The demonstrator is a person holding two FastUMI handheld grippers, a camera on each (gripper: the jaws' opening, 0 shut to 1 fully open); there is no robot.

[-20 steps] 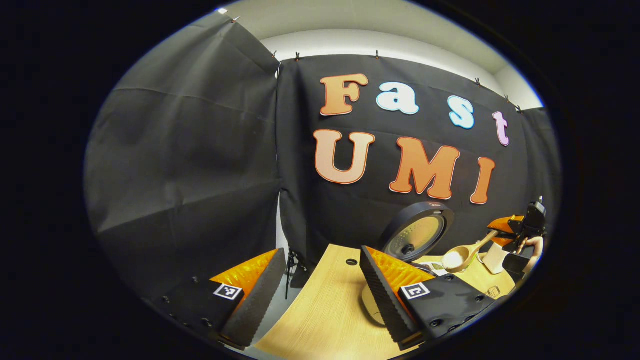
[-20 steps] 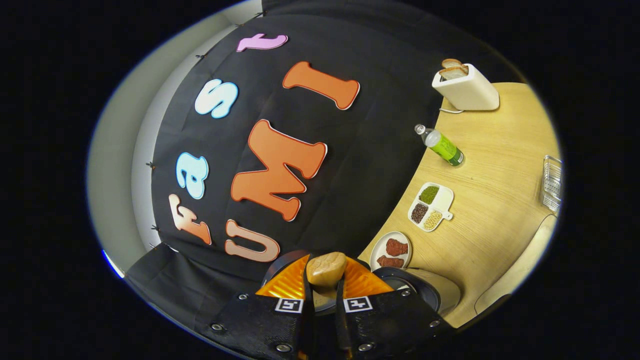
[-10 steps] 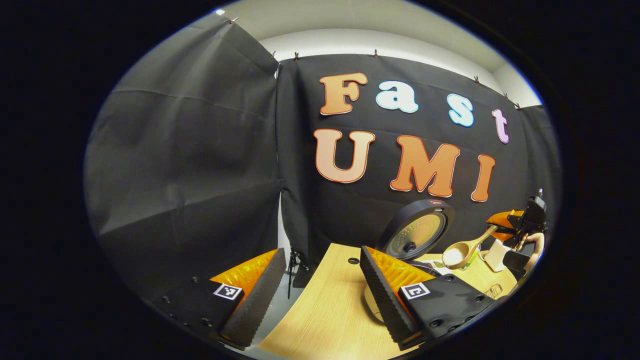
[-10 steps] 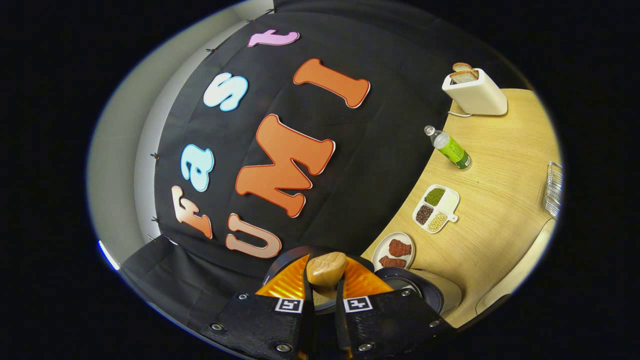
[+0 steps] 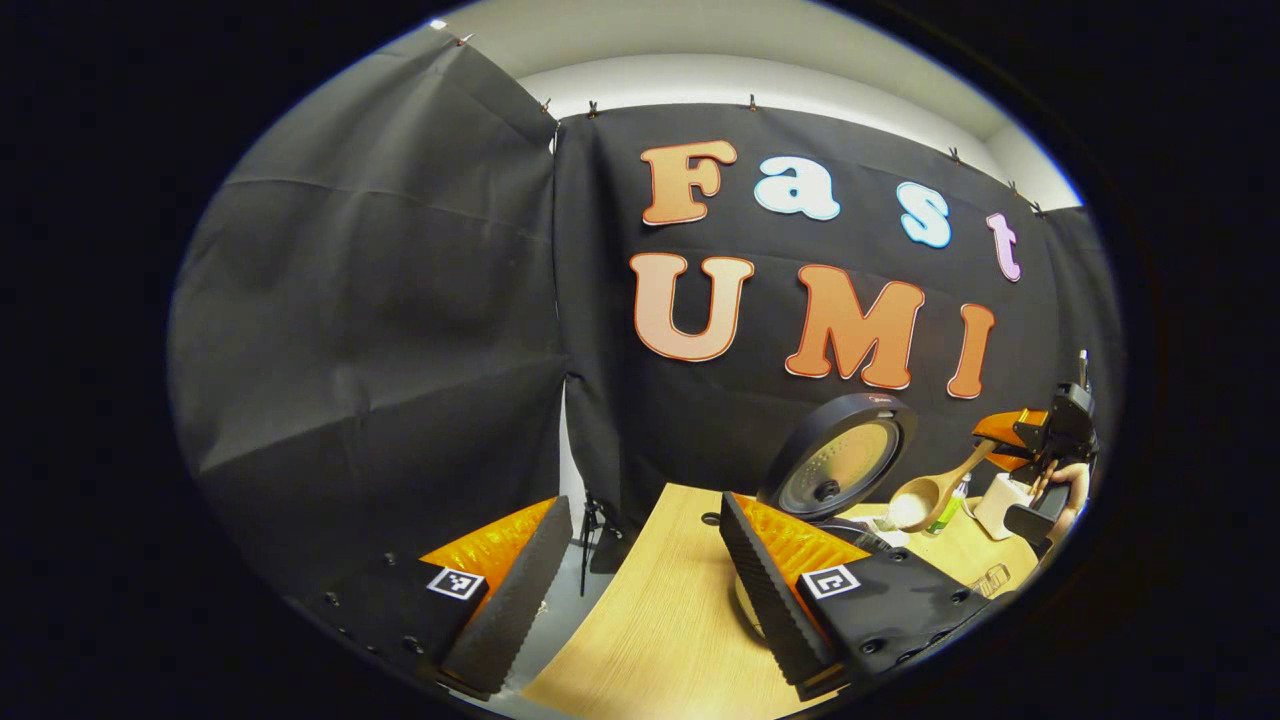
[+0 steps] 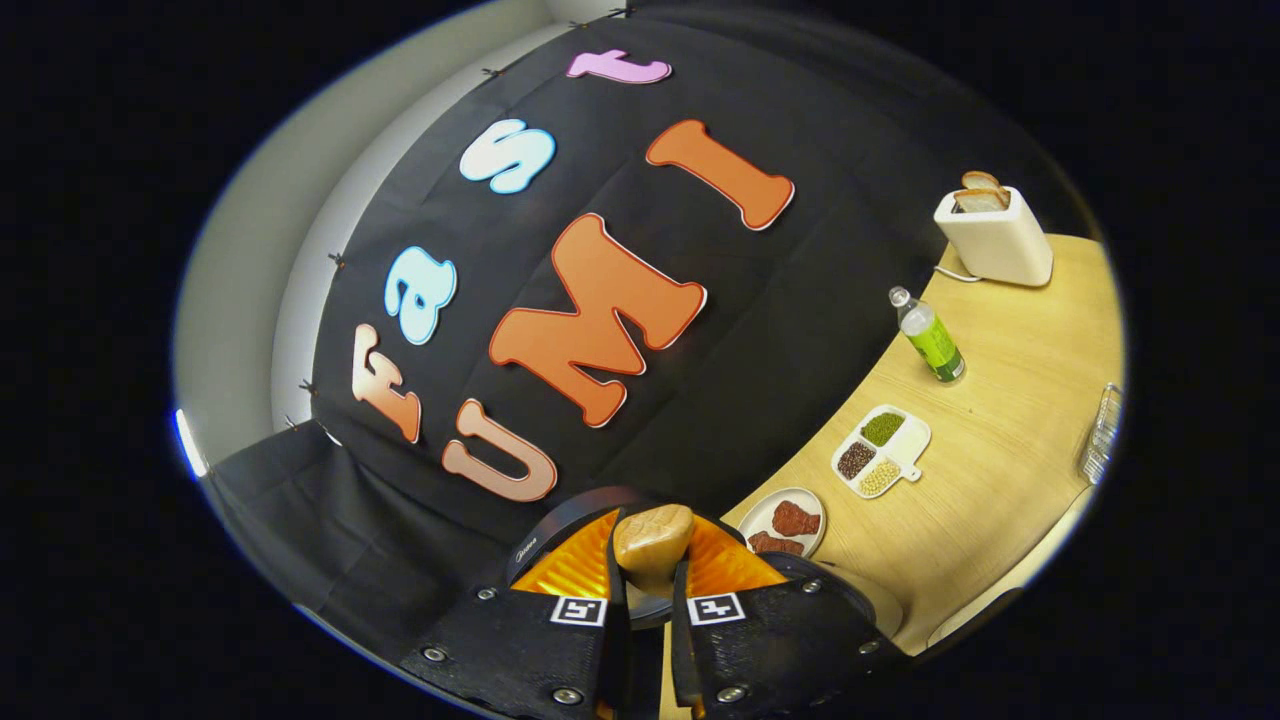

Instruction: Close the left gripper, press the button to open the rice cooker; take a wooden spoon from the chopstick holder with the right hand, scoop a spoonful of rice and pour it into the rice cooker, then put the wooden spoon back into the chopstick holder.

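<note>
Now, spoon: wooden spoon (image 5: 930,490), bowl heaped with rice, has moved closer to the raised lid (image 5: 838,468) of the rice cooker.
Right gripper (image 6: 646,560): still clamped on the spoon's handle.
Left gripper (image 5: 640,570): fingers stay wide apart, holding nothing, above the table (image 5: 650,640).

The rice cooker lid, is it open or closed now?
Open. In the left gripper view the rice cooker lid stands raised, its inner side facing the camera, beside the wooden spoon.
</note>
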